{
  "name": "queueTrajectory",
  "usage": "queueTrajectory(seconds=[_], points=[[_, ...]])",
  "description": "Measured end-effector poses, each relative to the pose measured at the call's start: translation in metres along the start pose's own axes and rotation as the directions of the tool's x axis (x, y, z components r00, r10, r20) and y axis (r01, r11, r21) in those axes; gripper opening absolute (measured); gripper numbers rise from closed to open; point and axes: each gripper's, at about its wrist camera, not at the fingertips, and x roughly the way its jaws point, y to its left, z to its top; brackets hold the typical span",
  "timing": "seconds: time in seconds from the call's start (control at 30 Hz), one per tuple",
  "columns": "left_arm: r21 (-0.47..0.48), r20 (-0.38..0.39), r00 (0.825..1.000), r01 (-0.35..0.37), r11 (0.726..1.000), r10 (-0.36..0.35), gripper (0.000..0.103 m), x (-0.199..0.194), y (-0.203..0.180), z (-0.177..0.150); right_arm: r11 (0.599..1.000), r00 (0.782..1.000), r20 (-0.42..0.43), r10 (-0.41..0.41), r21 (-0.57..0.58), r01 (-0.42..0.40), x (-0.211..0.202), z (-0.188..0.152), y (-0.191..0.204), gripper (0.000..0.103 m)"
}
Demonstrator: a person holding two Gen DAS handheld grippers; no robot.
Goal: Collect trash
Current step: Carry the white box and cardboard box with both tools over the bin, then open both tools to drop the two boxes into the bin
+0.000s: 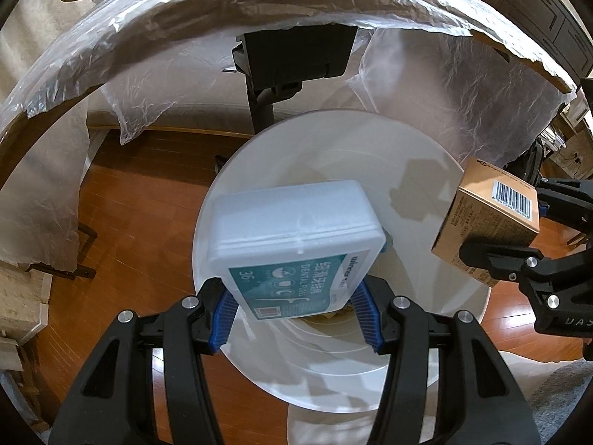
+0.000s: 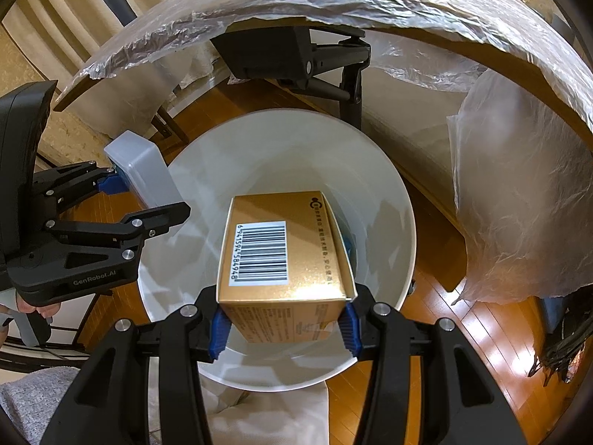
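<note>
My left gripper (image 1: pixel 296 319) is shut on a translucent white dental floss box (image 1: pixel 296 237) with a teal label, held over the open white trash bin (image 1: pixel 437 170). My right gripper (image 2: pixel 283 324) is shut on a gold cardboard box (image 2: pixel 281 256) with a barcode, held over the same bin (image 2: pixel 185 200). In the left wrist view the gold box (image 1: pixel 489 222) and right gripper (image 1: pixel 493 237) are at the right. In the right wrist view the floss box (image 2: pixel 144 170) and left gripper (image 2: pixel 146 202) are at the left, over the bin's rim.
A table edge covered in clear plastic sheet (image 1: pixel 222 11) arches above the bin. A black stand (image 1: pixel 292 59) is behind the bin. The floor is reddish wood (image 1: pixel 141 222). A grey rug (image 2: pixel 33 400) lies at the lower left.
</note>
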Motion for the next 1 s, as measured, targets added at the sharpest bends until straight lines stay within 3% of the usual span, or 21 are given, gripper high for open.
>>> queueTrajectory(seconds=[0.43,0.6,0.67,0.73,1.0], points=[[0.002,0.005,1.0,-0.001,1.0,0.001,0.056,-0.001,0.001,0.001,1.0,1.0,0.008,-0.006,0.008,0.006,0.0,-0.002,-0.002,0.047],[-0.047,-0.018,1.0,-0.003,0.999,0.002,0.057,0.003,0.008,0.003,1.0,1.0,0.009,-0.012,0.016,0.012,0.0,-0.002,-0.004,0.047],[-0.056,-0.008,1.0,-0.006,0.998,0.006,0.07,0.001,0.01,0.005,1.0,1.0,0.026,-0.01,0.018,0.01,-0.002,-0.002,-0.005,0.05],[-0.056,0.023,1.0,-0.015,0.998,0.016,0.078,-0.004,0.01,0.006,0.999,0.999,0.041,-0.003,0.036,0.002,-0.005,-0.002,-0.007,0.071],[-0.065,0.044,0.999,-0.001,0.998,0.004,0.081,-0.008,0.011,0.007,0.998,0.998,0.068,0.01,0.057,-0.014,-0.014,0.003,-0.011,0.072]])
